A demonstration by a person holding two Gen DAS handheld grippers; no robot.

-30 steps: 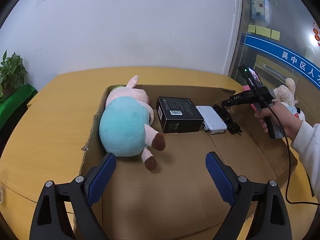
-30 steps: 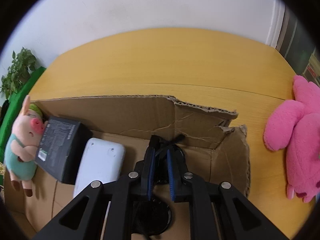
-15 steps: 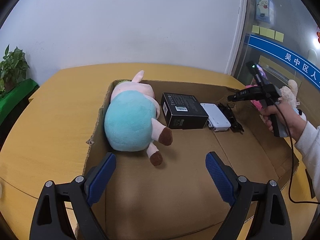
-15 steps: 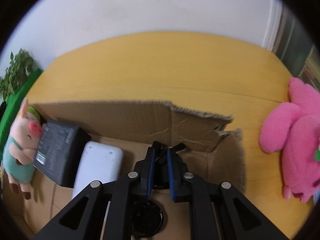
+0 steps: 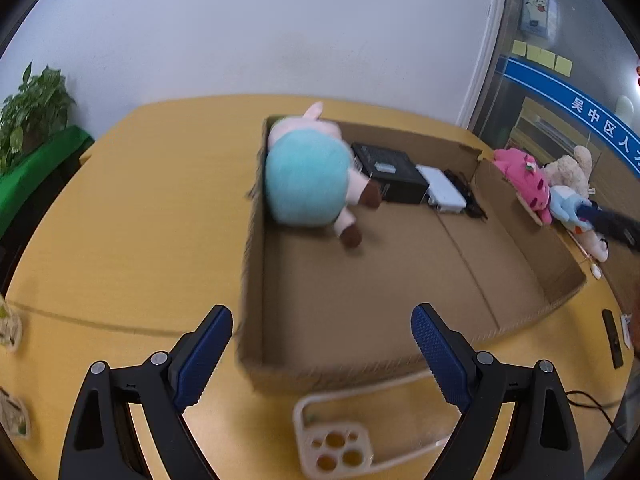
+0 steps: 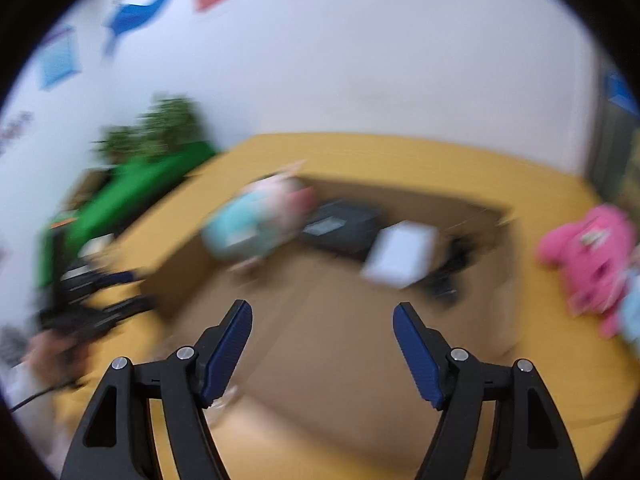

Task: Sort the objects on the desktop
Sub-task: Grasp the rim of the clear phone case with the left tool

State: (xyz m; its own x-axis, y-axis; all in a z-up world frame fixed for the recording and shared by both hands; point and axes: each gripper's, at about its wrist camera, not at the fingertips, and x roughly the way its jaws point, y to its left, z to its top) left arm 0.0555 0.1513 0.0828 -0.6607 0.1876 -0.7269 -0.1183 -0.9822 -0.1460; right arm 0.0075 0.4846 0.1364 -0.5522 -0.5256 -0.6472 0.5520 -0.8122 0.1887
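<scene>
An open cardboard box (image 5: 400, 300) lies on the yellow table (image 5: 132, 220). Along its far side lie a pig plush in a teal dress (image 5: 308, 184), a black box (image 5: 392, 172), a white device (image 5: 444, 190) and a black cable (image 5: 468, 200). My left gripper (image 5: 322, 356) is open and empty, hanging over the box's near left corner. My right gripper (image 6: 322, 344) is open and empty above the box's near side (image 6: 320, 360); its view is blurred. The plush (image 6: 256, 220), black box (image 6: 340, 224) and white device (image 6: 400, 256) show there too.
A pink plush (image 5: 524, 180), a cream plush (image 5: 572, 168) and a blue-white toy (image 5: 572, 208) lie right of the box. A white frame with holes (image 5: 336, 440) lies in front of the box. A potted plant (image 5: 32, 112) stands at far left.
The right gripper has opened, let go of the black cable in the box and pulled back. The left gripper has backed away toward the box's near edge.
</scene>
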